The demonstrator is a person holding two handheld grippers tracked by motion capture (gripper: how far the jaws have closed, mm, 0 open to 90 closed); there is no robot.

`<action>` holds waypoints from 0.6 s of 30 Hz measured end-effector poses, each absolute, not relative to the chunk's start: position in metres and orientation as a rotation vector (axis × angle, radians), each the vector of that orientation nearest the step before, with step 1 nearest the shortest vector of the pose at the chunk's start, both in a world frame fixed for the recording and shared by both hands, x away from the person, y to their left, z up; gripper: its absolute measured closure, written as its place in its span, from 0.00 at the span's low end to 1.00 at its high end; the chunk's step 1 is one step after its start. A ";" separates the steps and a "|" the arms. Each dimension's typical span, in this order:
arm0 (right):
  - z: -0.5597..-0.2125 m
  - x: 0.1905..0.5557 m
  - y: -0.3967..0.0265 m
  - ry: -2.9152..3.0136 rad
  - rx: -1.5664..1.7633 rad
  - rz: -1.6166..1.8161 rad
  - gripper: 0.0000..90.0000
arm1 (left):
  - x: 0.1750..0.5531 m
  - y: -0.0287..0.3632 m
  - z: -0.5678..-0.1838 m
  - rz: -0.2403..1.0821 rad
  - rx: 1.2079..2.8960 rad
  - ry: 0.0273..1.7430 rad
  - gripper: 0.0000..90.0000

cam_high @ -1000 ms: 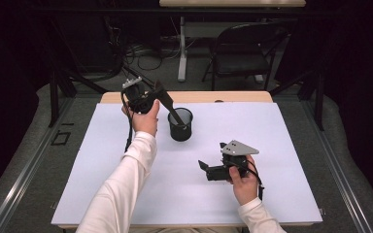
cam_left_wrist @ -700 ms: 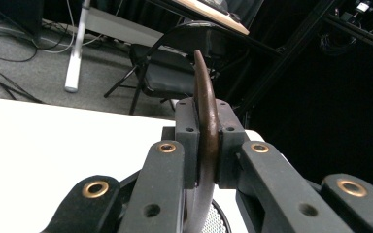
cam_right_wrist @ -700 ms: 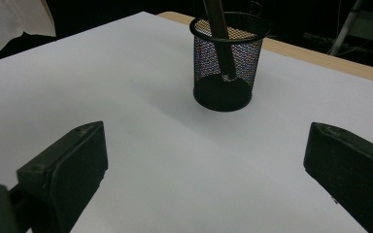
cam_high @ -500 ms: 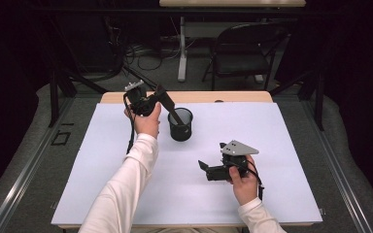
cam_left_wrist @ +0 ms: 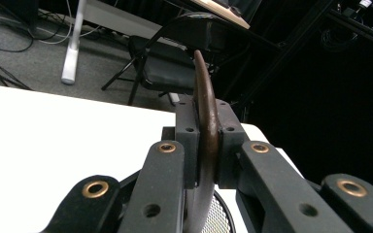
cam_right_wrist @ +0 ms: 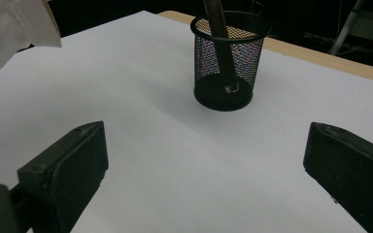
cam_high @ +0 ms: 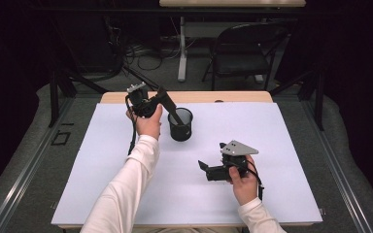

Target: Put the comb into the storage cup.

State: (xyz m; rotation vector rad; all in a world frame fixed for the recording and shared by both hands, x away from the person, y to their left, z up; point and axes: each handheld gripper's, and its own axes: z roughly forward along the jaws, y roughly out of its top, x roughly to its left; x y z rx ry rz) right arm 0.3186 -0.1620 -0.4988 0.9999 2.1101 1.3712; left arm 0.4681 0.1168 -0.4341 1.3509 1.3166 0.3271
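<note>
A black mesh cup (cam_high: 180,127) stands upright on the white table cover (cam_high: 281,160), left of centre toward the back. A brown wooden utensil (cam_high: 176,114) slants down into it, and its lower end rests on the cup's floor (cam_right_wrist: 228,88). My left gripper (cam_high: 169,103) is just left of and above the cup, shut on the utensil's upper part (cam_left_wrist: 205,92), which I see edge-on between the pads (cam_left_wrist: 187,131). My right gripper (cam_high: 202,168) rests low over the table at front right, jaws wide open (cam_right_wrist: 204,160), with nothing between them, and points at the cup (cam_right_wrist: 227,58).
The wooden table edge (cam_high: 233,97) shows behind the white cover. A black chair (cam_high: 245,53) and a table leg (cam_high: 181,48) stand beyond on the floor. A white sleeve (cam_right_wrist: 14,29) enters the right gripper view at upper left.
My left gripper has shifted slightly right and down toward the cup, still holding the utensil. The right gripper has stayed where it was.
</note>
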 end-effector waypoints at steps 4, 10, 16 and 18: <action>-0.499 0.318 -0.162 2.113 1.000 1.370 0.02 | 0.469 0.118 -0.437 0.321 1.347 1.326 0.93; -0.499 0.319 -0.161 2.114 0.996 1.368 0.03 | 0.470 0.121 -0.442 0.304 1.327 1.342 0.93; -0.500 0.319 -0.161 2.115 0.997 1.368 0.03 | 0.471 0.123 -0.447 0.294 1.324 1.353 0.93; -0.500 0.319 -0.161 2.115 0.998 1.367 0.03 | 0.471 0.123 -0.448 0.291 1.325 1.352 0.93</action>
